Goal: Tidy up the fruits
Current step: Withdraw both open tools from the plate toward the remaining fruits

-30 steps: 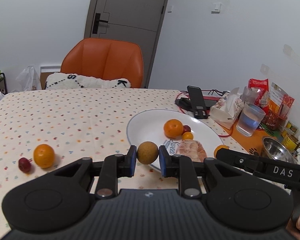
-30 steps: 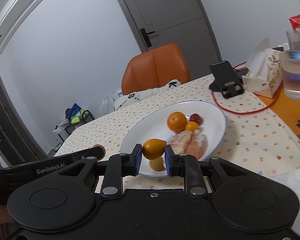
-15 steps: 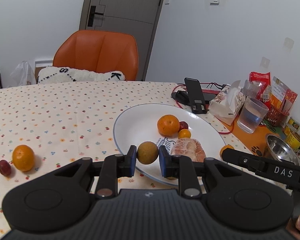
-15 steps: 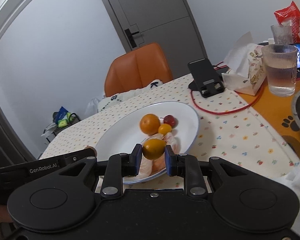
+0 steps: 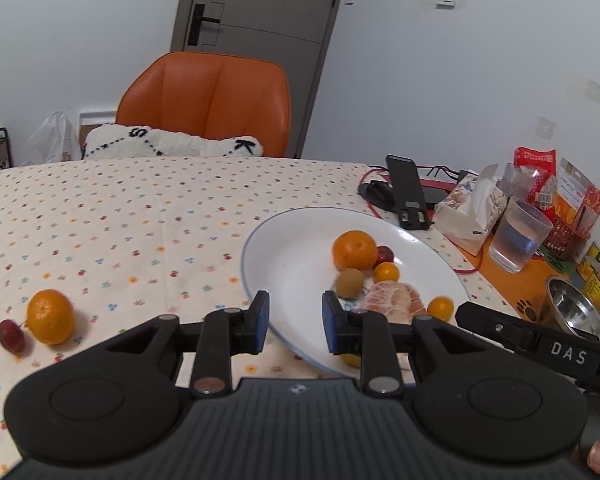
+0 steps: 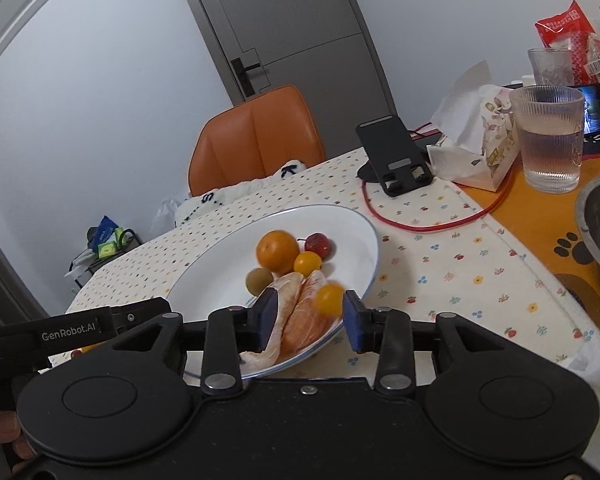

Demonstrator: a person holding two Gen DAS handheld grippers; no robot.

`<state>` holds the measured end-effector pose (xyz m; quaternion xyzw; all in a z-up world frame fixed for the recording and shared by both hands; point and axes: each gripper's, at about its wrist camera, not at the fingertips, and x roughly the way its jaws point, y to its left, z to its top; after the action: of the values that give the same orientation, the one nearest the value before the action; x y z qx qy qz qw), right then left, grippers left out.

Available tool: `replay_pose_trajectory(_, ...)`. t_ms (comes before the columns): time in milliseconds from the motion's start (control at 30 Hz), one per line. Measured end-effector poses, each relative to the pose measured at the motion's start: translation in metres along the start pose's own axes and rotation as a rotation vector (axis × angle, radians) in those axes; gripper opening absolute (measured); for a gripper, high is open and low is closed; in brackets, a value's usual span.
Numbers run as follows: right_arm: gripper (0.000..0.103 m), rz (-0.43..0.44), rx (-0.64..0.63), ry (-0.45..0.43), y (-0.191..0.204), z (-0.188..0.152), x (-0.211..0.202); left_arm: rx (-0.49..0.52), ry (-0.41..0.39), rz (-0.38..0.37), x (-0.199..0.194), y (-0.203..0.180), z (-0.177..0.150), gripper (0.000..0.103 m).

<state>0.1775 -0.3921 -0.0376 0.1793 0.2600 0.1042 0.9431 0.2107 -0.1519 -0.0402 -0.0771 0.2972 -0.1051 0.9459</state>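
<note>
Both grippers have their fingers spread apart and hold nothing. The left gripper (image 5: 293,322) hangs over the near rim of the white plate (image 5: 268,240). The right gripper (image 6: 309,322) is over the same plate from the other side; a small yellow fruit (image 6: 329,299), a little blurred, sits between its fingers, close to the right one, and I cannot tell if it touches it. On the plate lie an orange (image 5: 354,249), a red fruit (image 5: 385,254), a small yellow one (image 5: 386,272), a brown fruit (image 5: 350,282) and peeled citrus pieces (image 5: 392,302). On the tablecloth (image 5: 120,220), well apart from the plate, a second orange (image 5: 50,316) rests just beside a small red fruit (image 5: 11,335). A glass (image 6: 550,136) of water stands at the right.
</note>
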Motion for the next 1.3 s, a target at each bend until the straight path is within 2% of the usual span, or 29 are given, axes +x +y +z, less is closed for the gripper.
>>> replay_pose_trajectory(67, 0.037, 0.007, -0.001, 0.001, 0.003, -0.001, -0.002, -0.005, 0.0, 0.003, -0.005, 0.004, -0.001, 0.029)
replay_pose_trajectory(200, 0.037, 0.021, -0.01, 0.005, 0.012, -0.003, -0.006, -0.009, -0.006, 0.019, -0.016, 0.011, -0.003, 0.043)
replay_pose_trajectory(333, 0.038, 0.031, -0.023, 0.005, 0.024, -0.005, -0.01, -0.015, -0.011, 0.022, -0.028, 0.018, -0.003, 0.048)
replay_pose_trajectory(400, 0.04, 0.038, -0.031, 0.006, 0.03, -0.006, -0.012, -0.009, -0.014, 0.032, -0.033, 0.021, -0.003, 0.054)
replay_pose_trajectory(600, 0.04, 0.057, -0.056, 0.014, 0.048, -0.009, -0.013, -0.025, -0.03, 0.059, -0.05, 0.038, -0.004, 0.066)
replay_pose_trajectory(833, 0.04, 0.084, -0.083, 0.024, 0.07, -0.013, -0.011, -0.042, -0.041, 0.083, -0.066, 0.058, -0.005, 0.07)
replay_pose_trajectory(1000, 0.04, 0.099, -0.099, 0.037, 0.084, -0.016, -0.008, -0.045, -0.051, 0.095, -0.076, 0.07, -0.006, 0.078)
replay_pose_trajectory(1300, 0.054, 0.12, -0.127, 0.057, 0.105, -0.025, -0.002, -0.059, -0.042, 0.121, -0.084, 0.091, -0.012, 0.079)
